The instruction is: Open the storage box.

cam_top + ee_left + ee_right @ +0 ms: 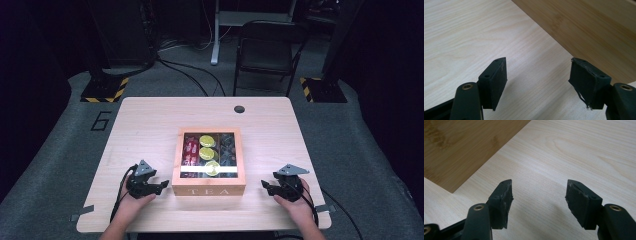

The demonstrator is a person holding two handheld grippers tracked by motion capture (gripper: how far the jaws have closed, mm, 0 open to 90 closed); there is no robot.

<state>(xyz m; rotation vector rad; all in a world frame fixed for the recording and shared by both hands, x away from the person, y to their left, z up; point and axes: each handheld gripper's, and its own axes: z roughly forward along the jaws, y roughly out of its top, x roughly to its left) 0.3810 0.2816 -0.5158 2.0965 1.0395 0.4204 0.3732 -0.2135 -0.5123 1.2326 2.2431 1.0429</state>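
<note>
Fingers (pixel 496 82) of the left gripper (pixel 161 187) stand apart with nothing but bare wood between them; those of the right gripper (pixel 266 187) gape the same way, gripping nothing. Each gripper sits low in the frame of the high view, in a hand resting on the pale surface (pixel 145 125), one on either side of the tea box (pixel 209 186). That wooden box lies at lower centre, near both, its glass lid showing red packets (pixel 190 150) and yellow-green ones (pixel 206 152).
</note>
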